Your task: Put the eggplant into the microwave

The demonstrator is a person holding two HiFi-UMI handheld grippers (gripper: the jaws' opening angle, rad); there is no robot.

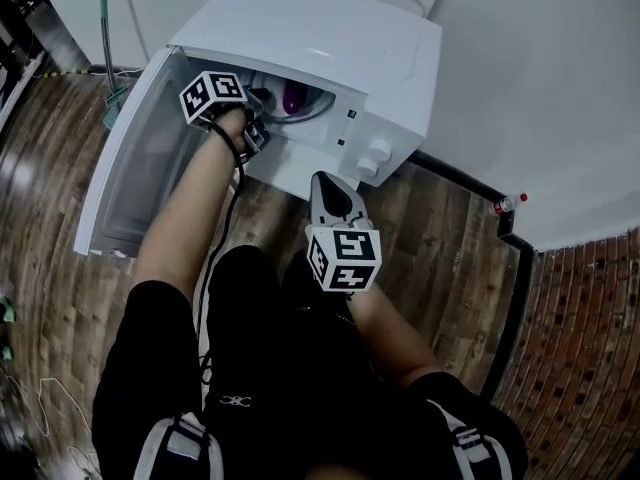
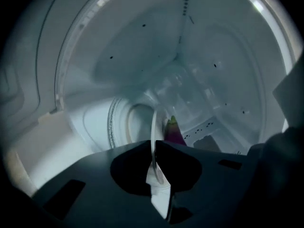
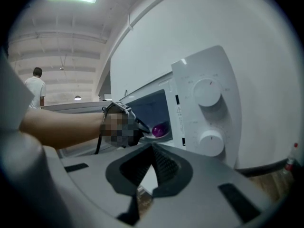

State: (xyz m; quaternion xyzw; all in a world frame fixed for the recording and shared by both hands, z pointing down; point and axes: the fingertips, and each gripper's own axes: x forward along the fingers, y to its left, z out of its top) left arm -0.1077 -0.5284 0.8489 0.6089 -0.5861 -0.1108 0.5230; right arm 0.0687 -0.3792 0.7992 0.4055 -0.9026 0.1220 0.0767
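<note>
The purple eggplant (image 1: 294, 99) lies on a white plate (image 1: 316, 114) inside the open white microwave (image 1: 330, 38). My left gripper (image 1: 258, 101) reaches into the cavity. In the left gripper view its jaws (image 2: 153, 146) are closed on the plate's thin rim (image 2: 153, 122), and the eggplant (image 2: 174, 131), green stem up, shows just beyond. My right gripper (image 1: 322, 180) hangs shut and empty in front of the microwave's lower edge. In the right gripper view, the right gripper (image 3: 152, 148) points at the control panel (image 3: 209, 103), and the eggplant (image 3: 159, 128) shows through the opening.
The microwave door (image 1: 140, 158) swings out to the left, above the wooden floor. A small red-capped bottle (image 1: 507, 204) lies by the black skirting at the right. White wall stands behind the microwave. A person (image 3: 35, 87) stands far off in the room.
</note>
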